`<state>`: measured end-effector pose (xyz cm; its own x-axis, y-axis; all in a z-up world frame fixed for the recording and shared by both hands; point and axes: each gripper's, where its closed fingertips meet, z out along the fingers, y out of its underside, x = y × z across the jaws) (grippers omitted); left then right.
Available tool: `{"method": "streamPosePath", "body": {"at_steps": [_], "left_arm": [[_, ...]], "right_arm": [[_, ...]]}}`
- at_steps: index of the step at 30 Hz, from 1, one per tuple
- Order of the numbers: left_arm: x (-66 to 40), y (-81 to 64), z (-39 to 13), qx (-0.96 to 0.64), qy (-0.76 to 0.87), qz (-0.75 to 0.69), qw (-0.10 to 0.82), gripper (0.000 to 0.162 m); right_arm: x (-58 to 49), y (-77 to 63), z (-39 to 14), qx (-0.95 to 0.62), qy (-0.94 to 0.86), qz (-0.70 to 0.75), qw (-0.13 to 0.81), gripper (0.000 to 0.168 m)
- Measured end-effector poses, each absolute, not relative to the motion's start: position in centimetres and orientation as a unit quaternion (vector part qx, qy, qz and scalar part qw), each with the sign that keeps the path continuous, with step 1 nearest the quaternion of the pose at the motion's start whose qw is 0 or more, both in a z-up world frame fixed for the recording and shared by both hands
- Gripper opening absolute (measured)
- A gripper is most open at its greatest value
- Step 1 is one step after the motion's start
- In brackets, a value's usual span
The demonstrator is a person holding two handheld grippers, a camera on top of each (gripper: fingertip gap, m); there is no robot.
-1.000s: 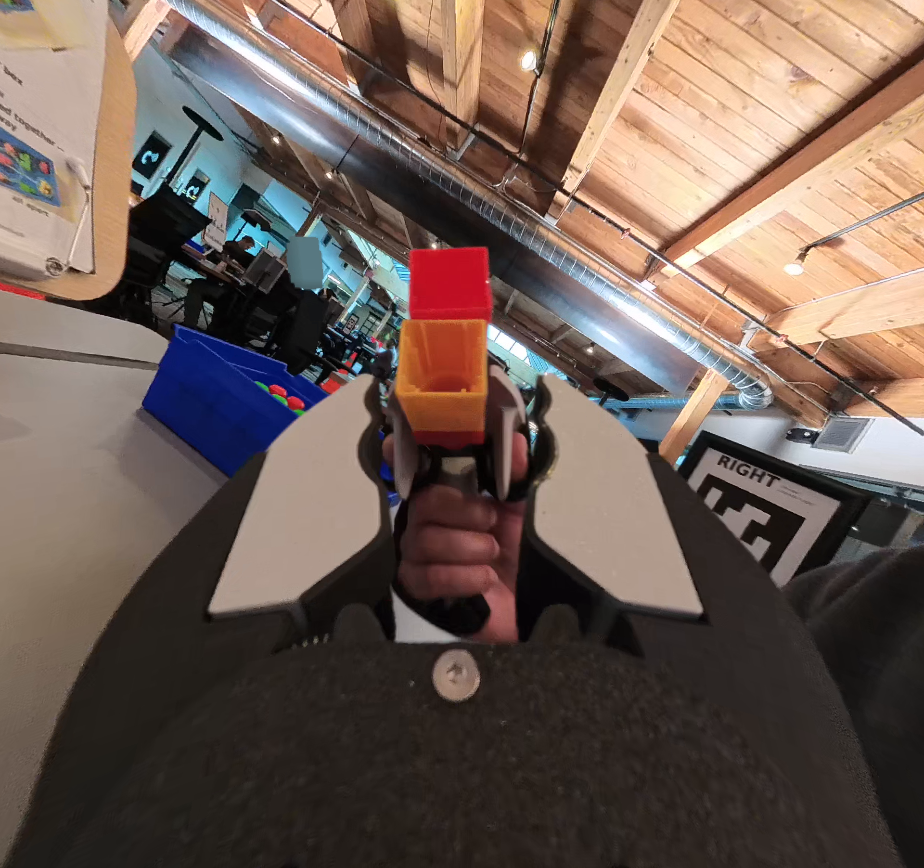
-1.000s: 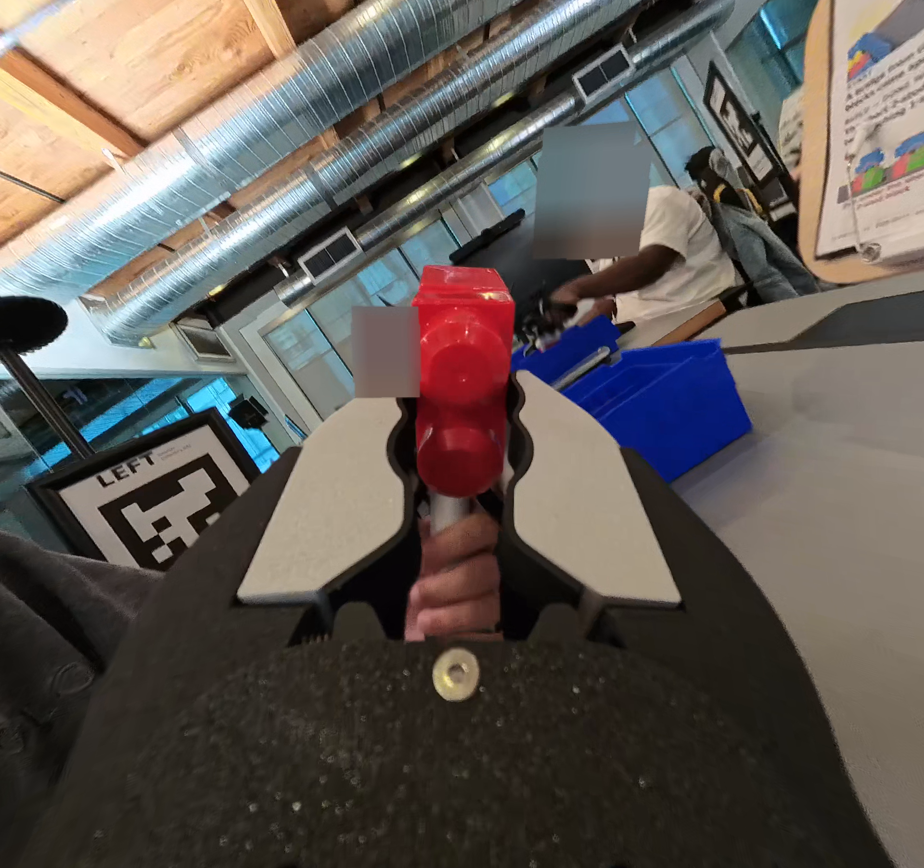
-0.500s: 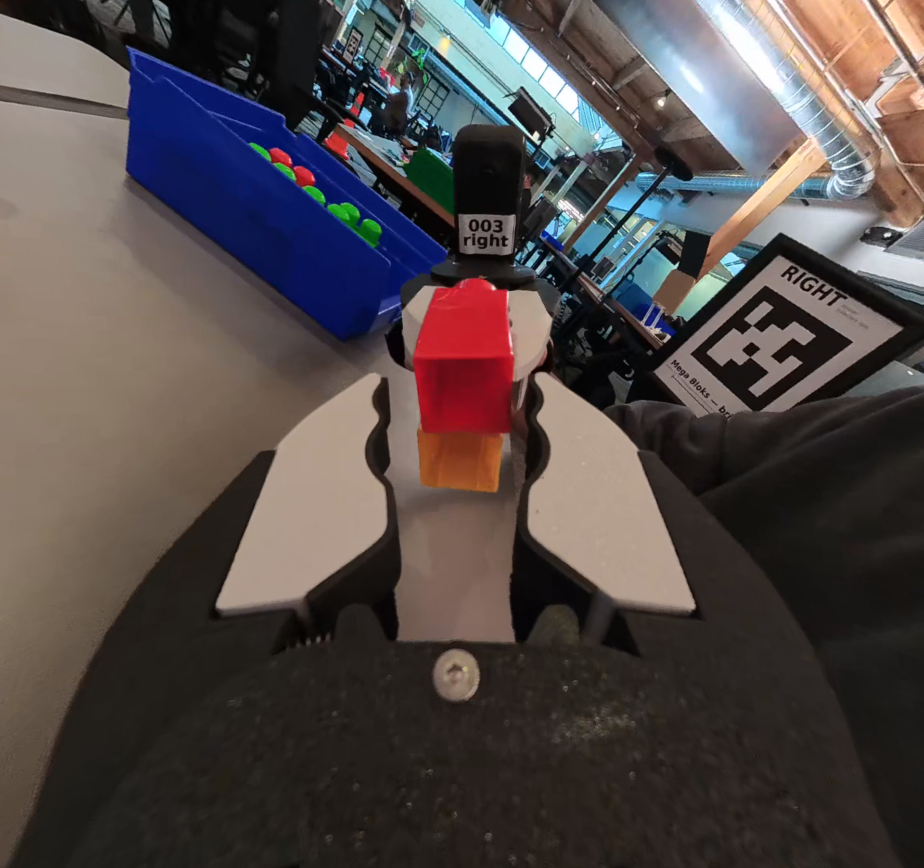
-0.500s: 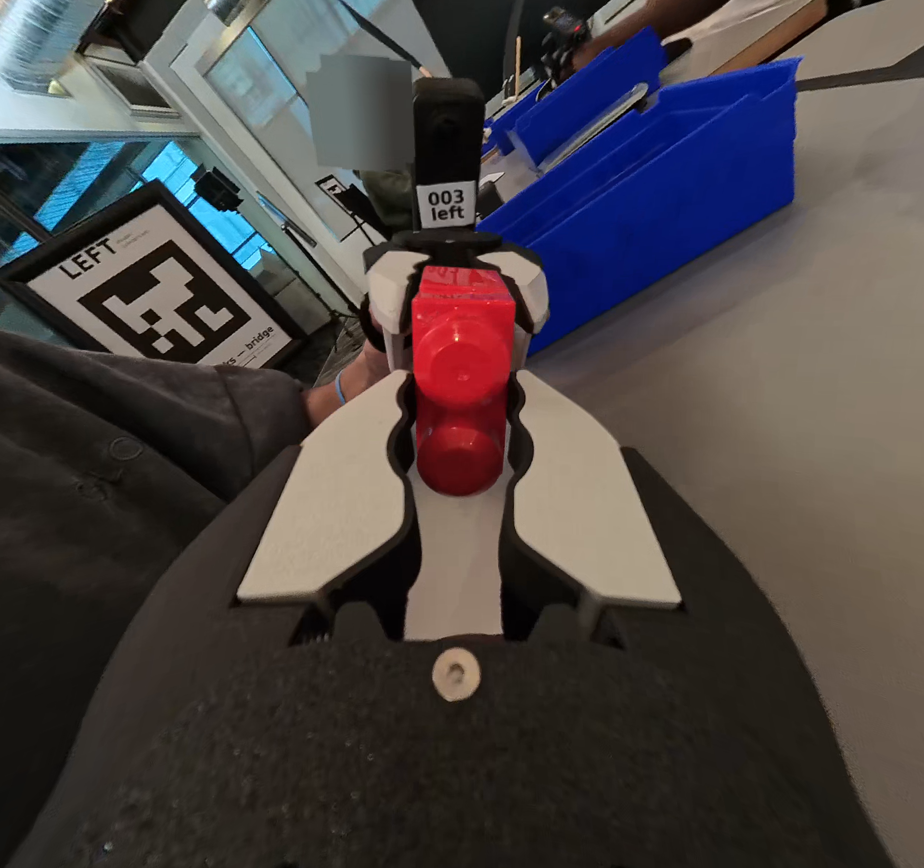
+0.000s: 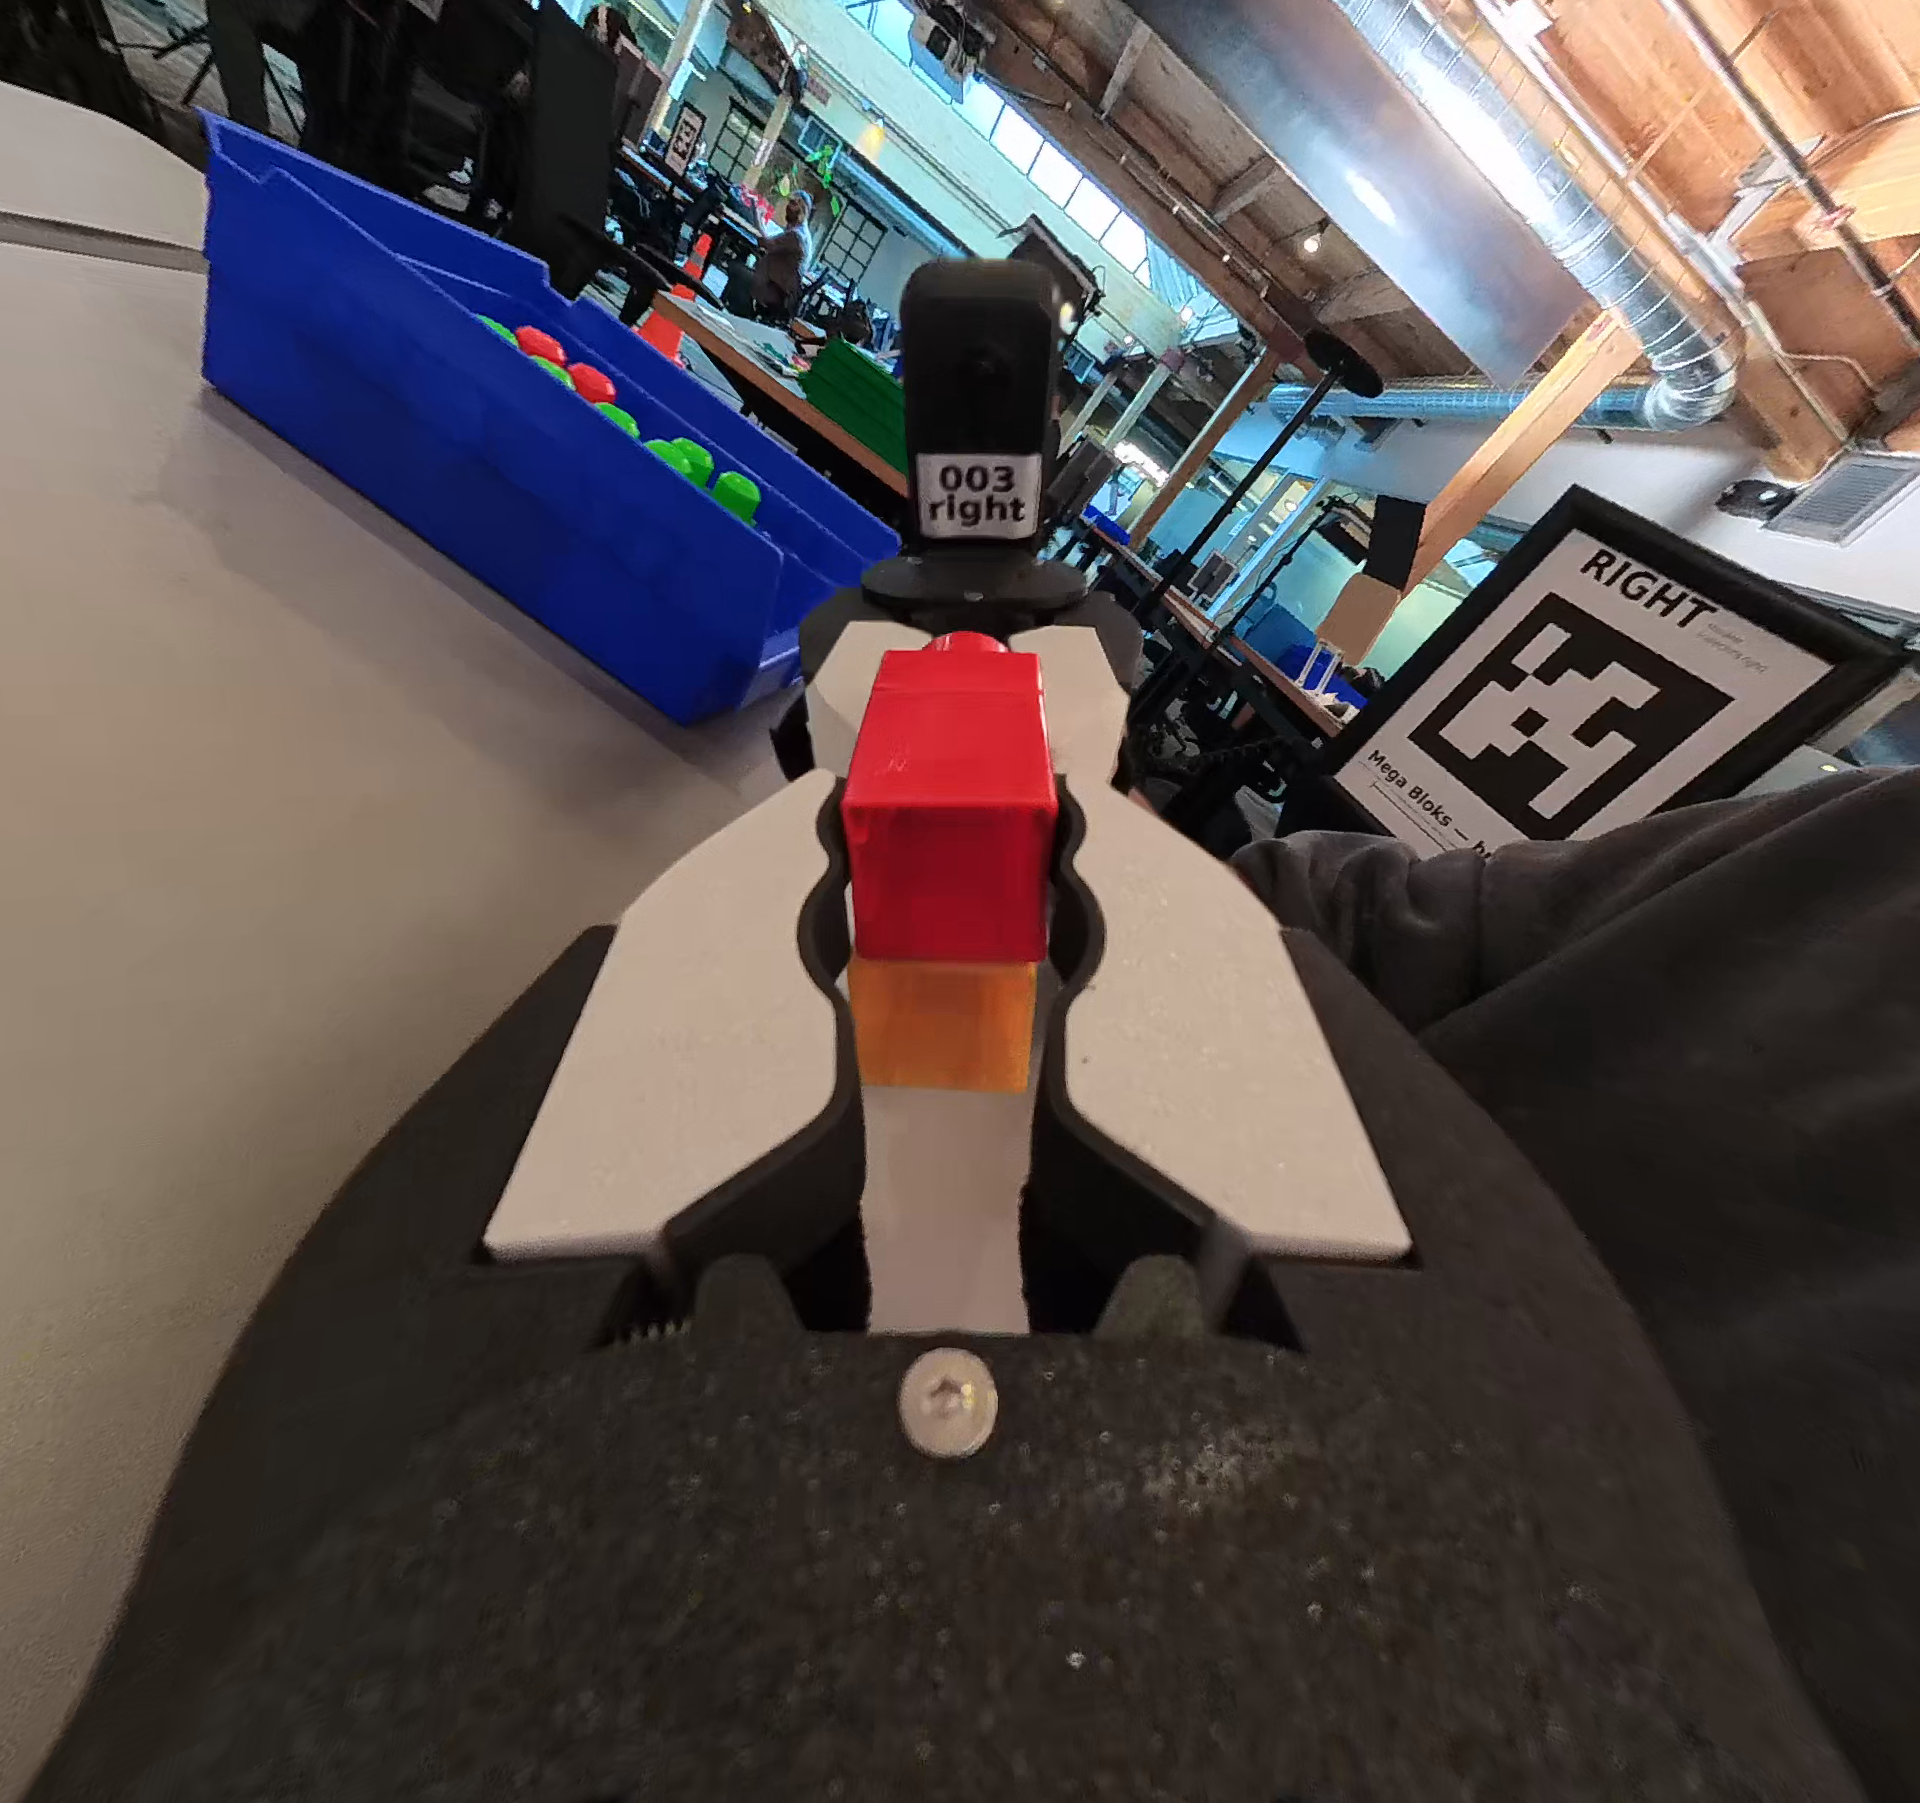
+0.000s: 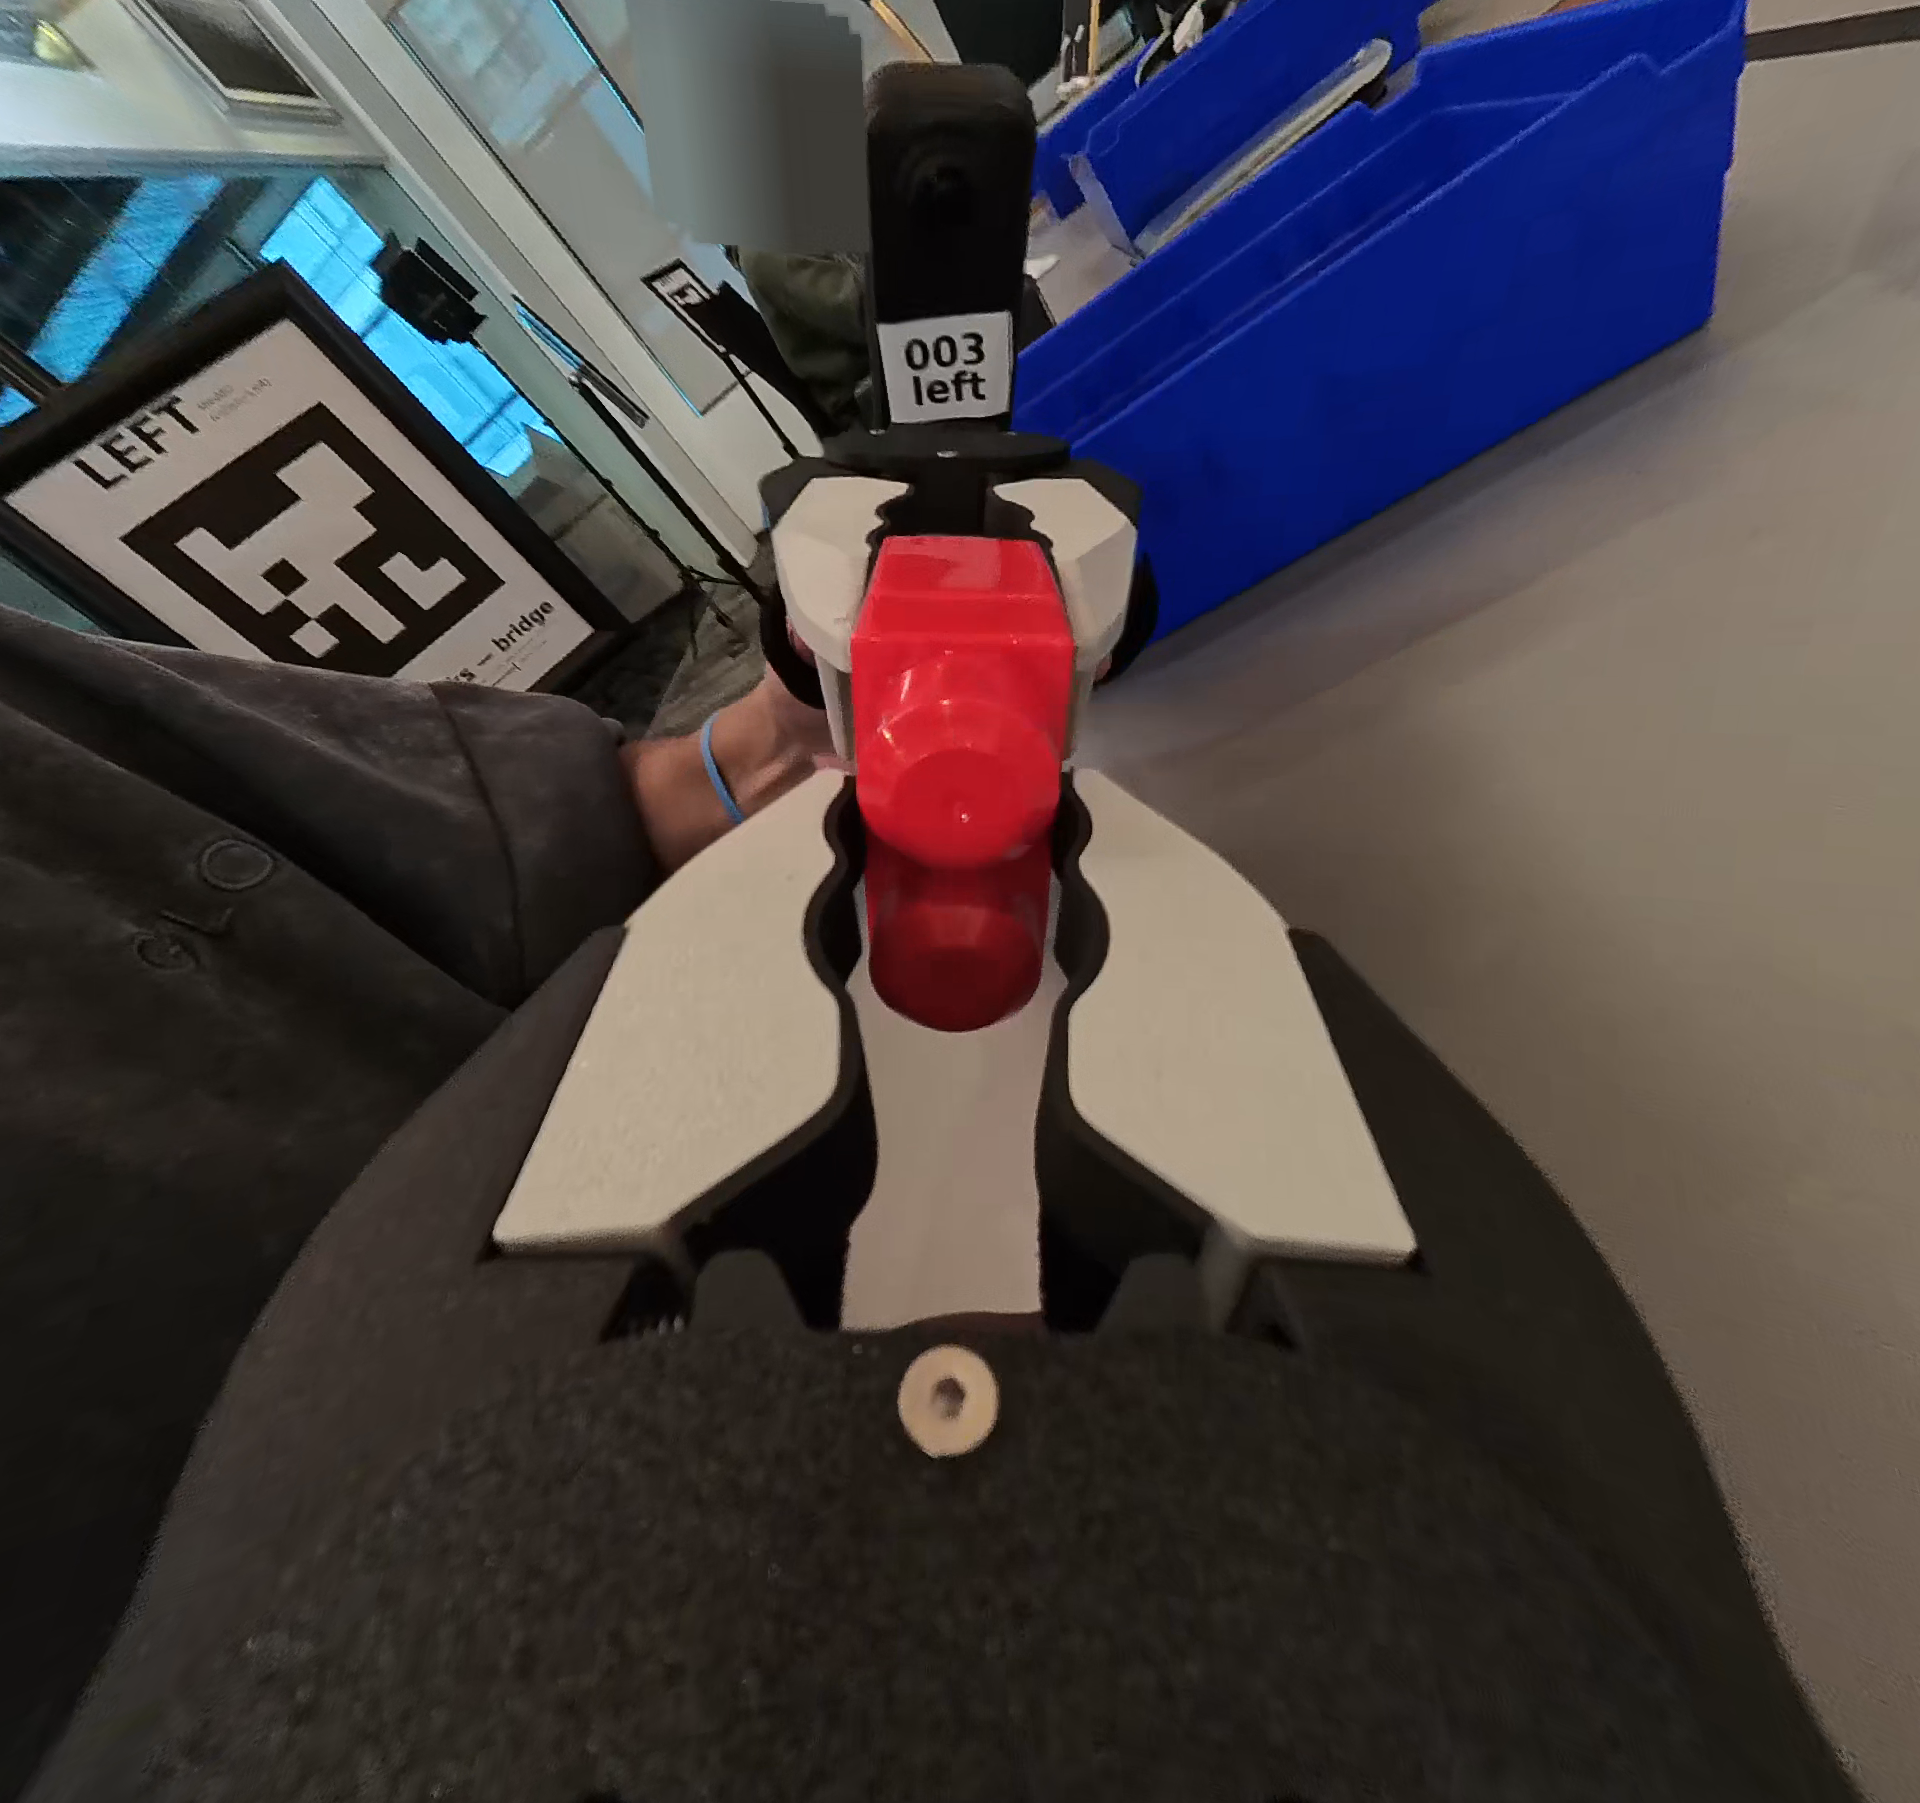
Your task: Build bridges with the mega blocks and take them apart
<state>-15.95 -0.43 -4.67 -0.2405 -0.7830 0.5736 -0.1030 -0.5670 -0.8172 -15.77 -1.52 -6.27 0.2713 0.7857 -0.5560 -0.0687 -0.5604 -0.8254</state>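
Both grippers face each other over table (image 5: 208,922), clenched on one red block (image 5: 945,818); L gripper (image 5: 945,880) pinches near end, R gripper (image 6: 956,870) far end; orange block (image 5: 940,1026) stuck beneath; long axis runs gripper-to-gripper; bin (image 5: 468,465) off to L.

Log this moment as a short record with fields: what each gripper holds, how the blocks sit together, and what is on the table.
left gripper: shut on the red block
right gripper: shut on the same red block, at its studded end
block stack: an orange block sits joined under the red block, nearest the left gripper
pose: the grippers face each other, the block between them
table: grey, bearing a blue bin
bin contents: green and red blocks
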Motion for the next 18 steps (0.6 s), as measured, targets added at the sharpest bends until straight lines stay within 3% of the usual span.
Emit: {"method": "streamPosePath", "body": {"at_steps": [16, 17, 18], "left_arm": [[-16.18, -0.56, -3.95, -0.548, 0.377, -0.713, 0.222, 0.036], [-16.27, -0.67, -3.91, -0.549, 0.385, -0.710, 0.213, 0.039], [-16.43, -0.77, -3.94, -0.551, 0.392, -0.707, 0.206, 0.056]], "right_arm": [[-16.21, -1.67, -5.91, -0.685, -0.255, 0.563, 0.386, 0.035], [-16.15, -1.64, -5.74, -0.683, -0.255, 0.563, 0.389, 0.035], [-15.99, -1.56, -5.66, -0.684, -0.255, 0.559, 0.393, 0.035]]}}
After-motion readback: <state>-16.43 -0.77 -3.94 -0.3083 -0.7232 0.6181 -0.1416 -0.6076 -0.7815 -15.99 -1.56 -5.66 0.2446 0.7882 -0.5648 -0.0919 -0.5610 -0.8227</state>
